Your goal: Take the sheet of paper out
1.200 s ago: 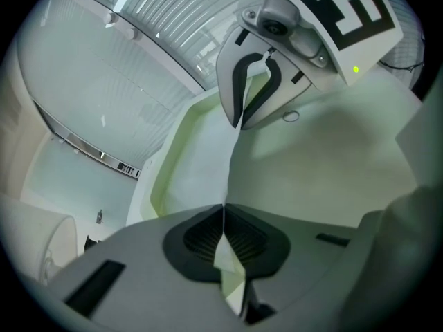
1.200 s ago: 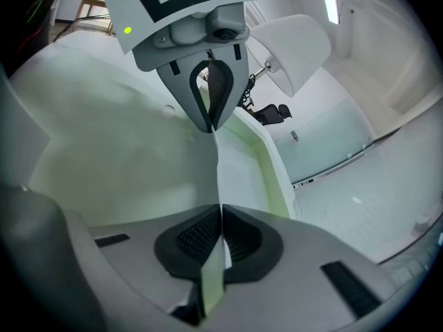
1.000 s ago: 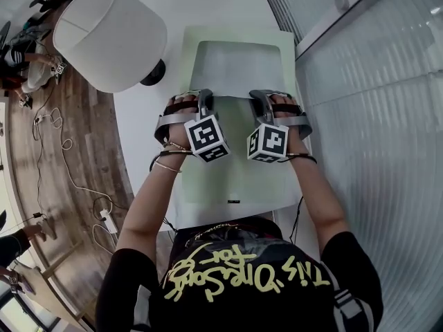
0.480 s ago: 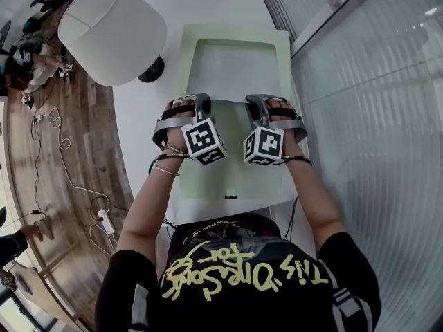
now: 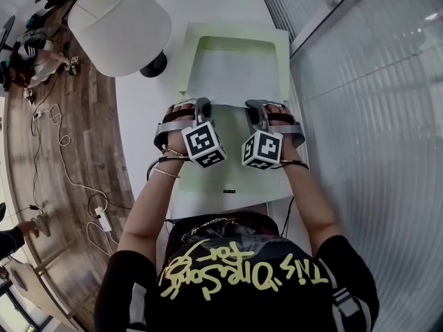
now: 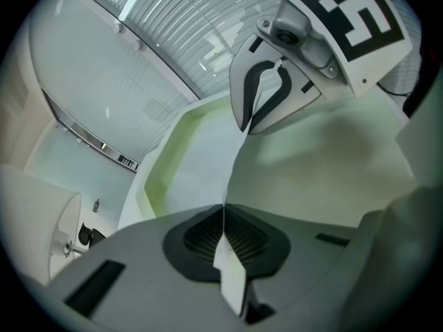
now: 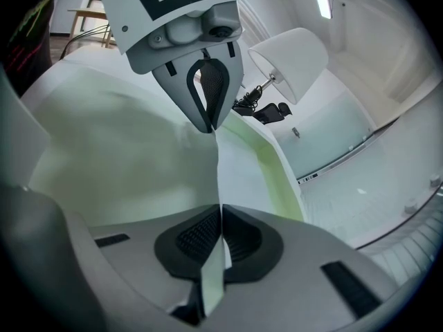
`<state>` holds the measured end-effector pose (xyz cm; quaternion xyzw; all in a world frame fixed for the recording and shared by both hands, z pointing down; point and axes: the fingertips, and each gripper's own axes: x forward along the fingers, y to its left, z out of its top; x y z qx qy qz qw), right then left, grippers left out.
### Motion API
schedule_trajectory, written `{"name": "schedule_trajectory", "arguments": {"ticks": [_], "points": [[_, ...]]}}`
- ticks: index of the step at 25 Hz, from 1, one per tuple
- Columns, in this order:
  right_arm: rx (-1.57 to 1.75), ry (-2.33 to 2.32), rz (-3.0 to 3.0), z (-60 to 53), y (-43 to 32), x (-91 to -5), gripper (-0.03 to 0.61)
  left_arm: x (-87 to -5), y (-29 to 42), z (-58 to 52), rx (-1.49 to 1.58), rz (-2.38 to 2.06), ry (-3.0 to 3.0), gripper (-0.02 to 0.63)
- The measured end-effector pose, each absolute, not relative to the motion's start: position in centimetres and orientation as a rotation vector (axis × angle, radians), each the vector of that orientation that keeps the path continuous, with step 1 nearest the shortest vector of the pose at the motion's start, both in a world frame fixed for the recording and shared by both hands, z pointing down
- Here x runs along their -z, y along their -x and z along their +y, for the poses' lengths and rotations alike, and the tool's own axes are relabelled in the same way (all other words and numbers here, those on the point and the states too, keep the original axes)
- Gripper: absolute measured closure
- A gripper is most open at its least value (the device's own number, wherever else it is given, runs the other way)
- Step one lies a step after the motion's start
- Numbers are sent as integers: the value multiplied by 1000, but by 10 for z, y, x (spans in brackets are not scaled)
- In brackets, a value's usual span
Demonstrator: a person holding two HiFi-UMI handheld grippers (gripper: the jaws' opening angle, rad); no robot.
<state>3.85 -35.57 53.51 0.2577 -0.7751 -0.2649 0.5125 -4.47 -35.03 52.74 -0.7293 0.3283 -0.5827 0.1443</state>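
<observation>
sheet of paper sits in the upper middle of the head view: pale grey-white, lying inside the green rim of a folder that runs from the top of the frame down toward the person's body. The sheet's near edge is raised off the folder about halfway down it, and both claws have that edge. left gripper is clamped on it. In the left gripper view the pads meet with only the thin edge between them, and a small flap of paper pokes out behind the pads. right gripper is the same: jaws closed on the sheet with a strip of it sticking out at the back. The two pinch points are side by side along the same edge, near each other but apart. Both gripper views show the paper running forward from the pads as a standing fold, with the green rim beyond it. My read on progress: the grasp is done and the edge is lifted, but most of the sheet looks to be inside the folder, so extraction has barely started or is partial. What's left is drawing the sheet clear of the rim and getting it fully off the folder. I can't tell whether the far edge is tucked under anything. Nothing pins the folder down, so it may drag along with the sheet. Around it: white table, a lamp at upper left just beside the folder's corner, a ribbed glass wall down the right side, and wood floor with cables at left.
</observation>
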Motion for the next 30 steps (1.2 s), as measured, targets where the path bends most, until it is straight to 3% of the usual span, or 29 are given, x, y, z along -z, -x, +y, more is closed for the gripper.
{"name": "schedule_trajectory", "arguments": {"ticks": [30], "points": [[571,-587,-1946,-302,-41,-540,569,-531,45,-300,1684,1066,2123,603]]}}
